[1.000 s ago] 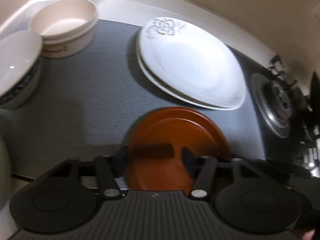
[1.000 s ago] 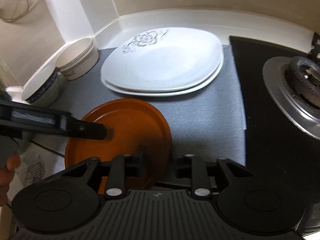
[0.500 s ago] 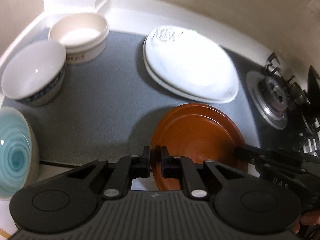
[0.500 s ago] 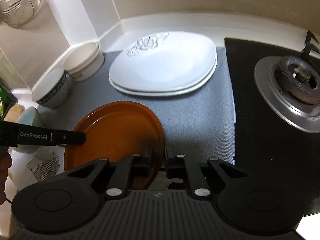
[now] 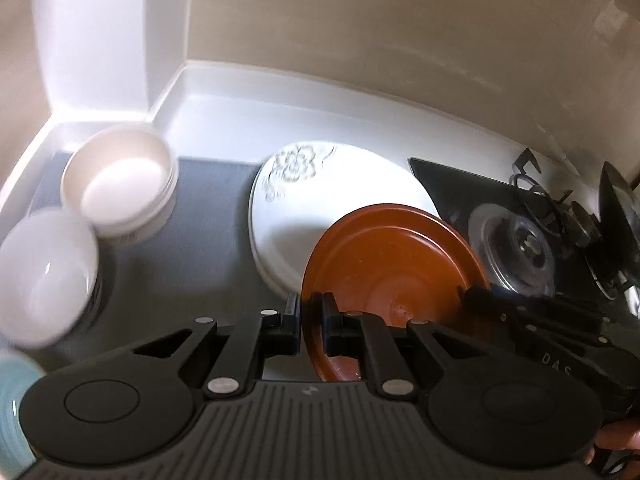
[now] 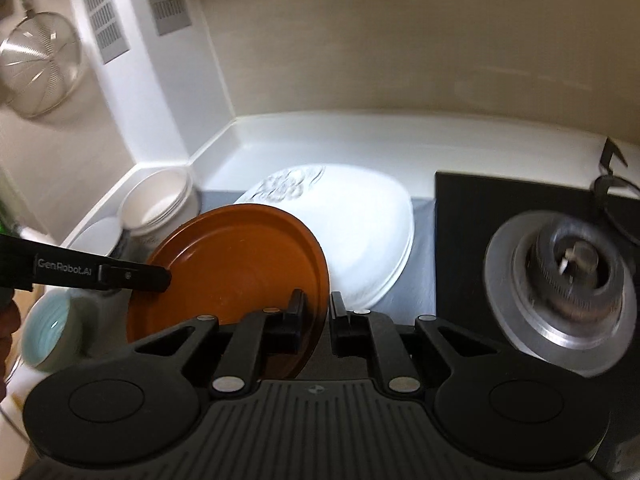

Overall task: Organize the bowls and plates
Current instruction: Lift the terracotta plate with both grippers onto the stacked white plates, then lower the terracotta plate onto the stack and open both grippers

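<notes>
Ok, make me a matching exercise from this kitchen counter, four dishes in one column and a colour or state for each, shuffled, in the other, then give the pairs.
Things:
1. brown plate
2. white plates
3. cream bowl
4. teal bowl

Descriptions:
A. stacked flat on the grey mat, flower pattern near the rim
B. spiral-patterned inside, near the counter's front left
C. clamped at opposite rims by the left tool and right tool
D. plain, standing in the back corner

Pairs: 1-C, 2-A, 3-D, 4-B
</notes>
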